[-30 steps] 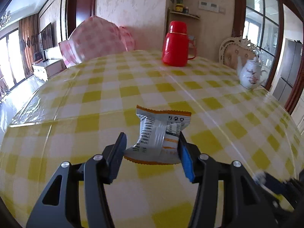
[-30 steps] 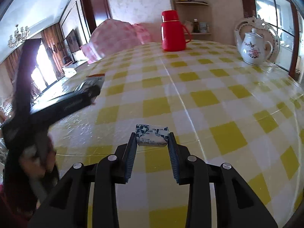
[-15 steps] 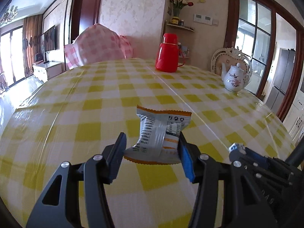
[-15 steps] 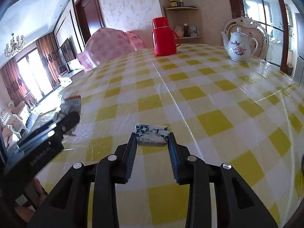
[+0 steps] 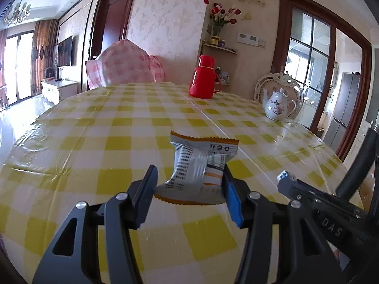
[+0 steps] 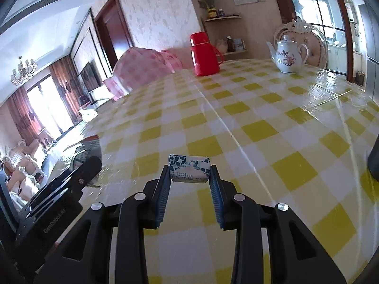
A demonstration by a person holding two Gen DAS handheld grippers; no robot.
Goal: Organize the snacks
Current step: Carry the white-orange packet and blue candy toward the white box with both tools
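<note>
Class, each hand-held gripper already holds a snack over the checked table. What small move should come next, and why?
Probably carry both on, level: the left hand-held gripper clamps the grey-orange packet, the right hand-held gripper the blue-white bar, and no container shows on the table.

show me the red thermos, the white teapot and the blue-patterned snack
red thermos (image 5: 202, 82), left wrist view, on its body
white teapot (image 6: 289, 59), right wrist view, on its belly
blue-patterned snack (image 6: 189, 169), right wrist view, on its wrapper
</note>
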